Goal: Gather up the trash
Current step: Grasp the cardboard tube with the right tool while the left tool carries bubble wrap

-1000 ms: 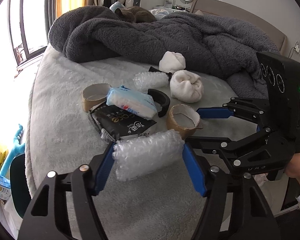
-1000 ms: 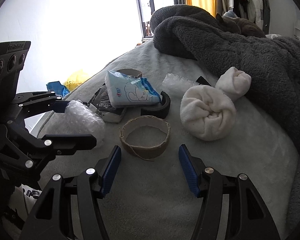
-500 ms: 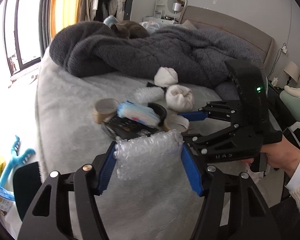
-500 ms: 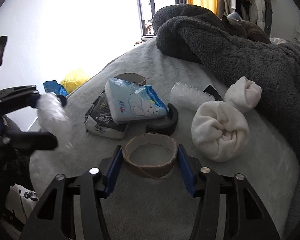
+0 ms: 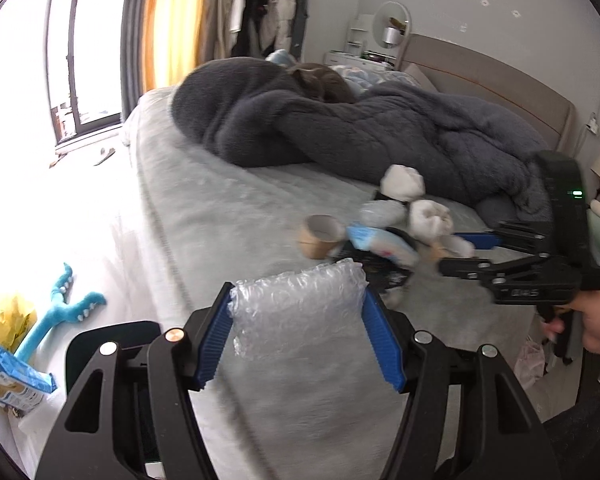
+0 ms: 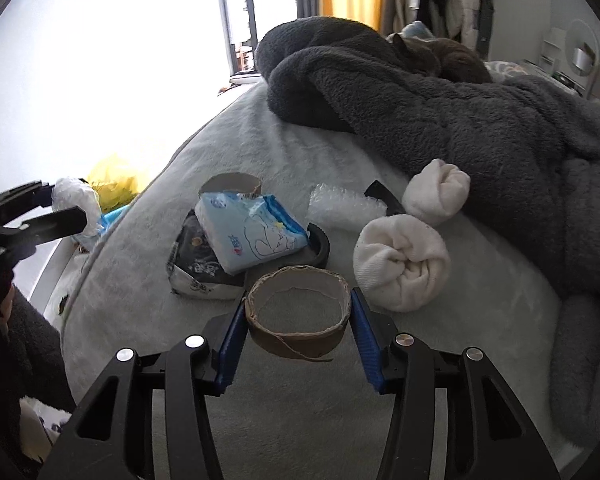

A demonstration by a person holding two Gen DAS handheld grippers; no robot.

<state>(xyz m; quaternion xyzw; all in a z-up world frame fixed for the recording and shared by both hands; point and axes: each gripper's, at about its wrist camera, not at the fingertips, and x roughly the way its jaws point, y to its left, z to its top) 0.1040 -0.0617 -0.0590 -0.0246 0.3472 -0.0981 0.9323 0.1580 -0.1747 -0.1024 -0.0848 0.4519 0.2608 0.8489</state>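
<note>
The left hand-held gripper (image 5: 298, 336) carried the bubble wrap wad (image 5: 296, 312) up and away from the pile of trash on the bed (image 5: 204, 216); a second ago it sat just beside the black packet (image 6: 198, 268), and now it hung past the bed's edge, well apart from that packet. The right hand-held gripper (image 6: 298, 322), which had stood open short of the cardboard tape ring (image 6: 298, 314), moved forward and closed its blue pads (image 6: 232, 336) against the ring's sides.
</note>
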